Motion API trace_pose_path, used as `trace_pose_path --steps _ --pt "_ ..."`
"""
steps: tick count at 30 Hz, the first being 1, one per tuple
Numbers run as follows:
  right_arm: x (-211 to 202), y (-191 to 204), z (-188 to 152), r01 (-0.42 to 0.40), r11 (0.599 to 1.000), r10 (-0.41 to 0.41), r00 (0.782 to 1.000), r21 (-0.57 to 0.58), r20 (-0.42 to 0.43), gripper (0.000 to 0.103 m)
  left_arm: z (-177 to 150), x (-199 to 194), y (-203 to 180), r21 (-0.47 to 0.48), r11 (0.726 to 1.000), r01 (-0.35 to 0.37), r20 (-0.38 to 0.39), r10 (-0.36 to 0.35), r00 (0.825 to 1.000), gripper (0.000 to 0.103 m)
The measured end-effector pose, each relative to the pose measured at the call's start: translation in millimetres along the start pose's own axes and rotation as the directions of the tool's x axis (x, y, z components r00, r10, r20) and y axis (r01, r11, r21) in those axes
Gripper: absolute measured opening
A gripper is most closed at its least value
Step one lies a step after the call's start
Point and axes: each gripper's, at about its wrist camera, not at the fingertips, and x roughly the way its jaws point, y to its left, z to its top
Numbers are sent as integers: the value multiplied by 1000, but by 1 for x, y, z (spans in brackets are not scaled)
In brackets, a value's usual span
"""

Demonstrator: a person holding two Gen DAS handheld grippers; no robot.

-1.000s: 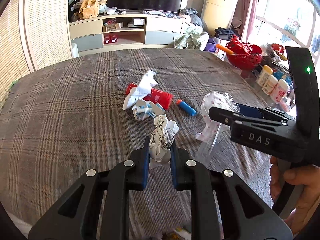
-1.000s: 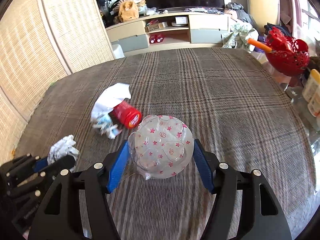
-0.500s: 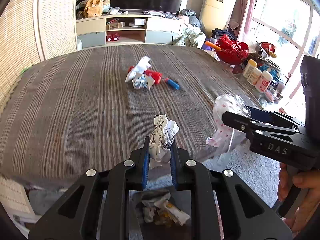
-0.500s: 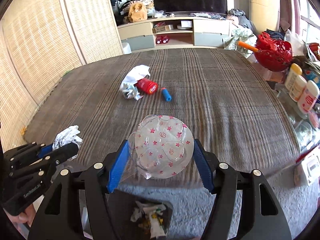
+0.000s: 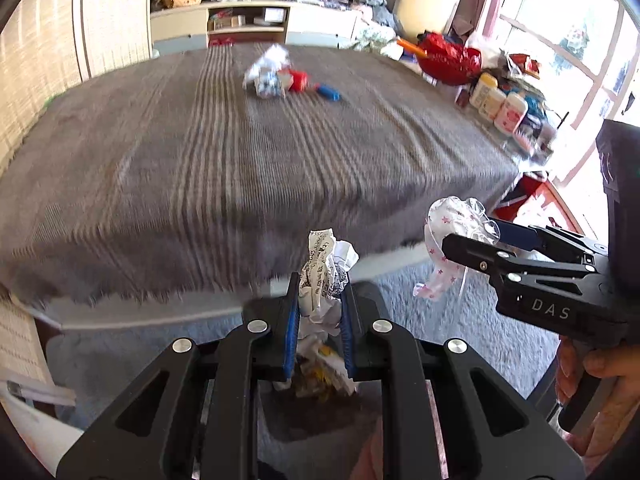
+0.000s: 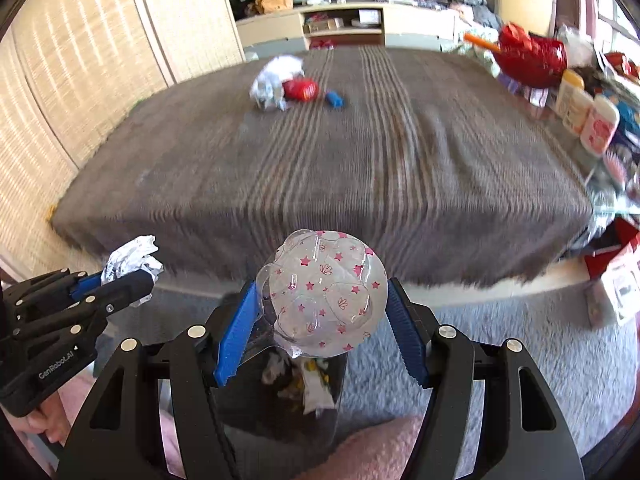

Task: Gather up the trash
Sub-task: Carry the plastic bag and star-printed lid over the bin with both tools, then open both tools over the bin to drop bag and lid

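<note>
My left gripper [image 5: 320, 304] is shut on a crumpled printed paper ball [image 5: 326, 276] and holds it off the bed's front edge, above a dark trash bin [image 5: 316, 408] with litter inside. My right gripper [image 6: 322, 312] is shut on a clear plastic wrapper with pink stars [image 6: 324, 292], also above the bin [image 6: 296, 384]. The right gripper shows in the left wrist view [image 5: 472, 248]. The left gripper shows in the right wrist view [image 6: 120, 276]. More trash lies far back on the bed: white crumpled paper [image 5: 266, 68], a red can [image 5: 298, 80] and a blue tube [image 5: 328, 92].
The grey plaid bed [image 5: 240, 152] fills the middle. A red bowl [image 5: 448, 64] and several bottles [image 5: 496, 104] stand on a side table at right. Grey carpet [image 5: 440, 332] lies below. A wicker screen [image 6: 80, 80] stands at left. A TV shelf [image 5: 248, 20] is at the back.
Both grippers have pulled back from the bed with their trash and now hang over the bin on the floor. The bed and remaining trash look farther away.
</note>
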Motion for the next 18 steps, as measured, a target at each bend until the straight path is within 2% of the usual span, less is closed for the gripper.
trace_pose_path --steps 13,18 --pt "47 -2 -54 2 999 2 994 35 -108 65 -52 46 0 -17 1000 11 -114 -13 993 16" --pt "54 3 -63 -1 999 6 993 46 -119 65 -67 62 5 -29 999 25 -146 -29 989 16"
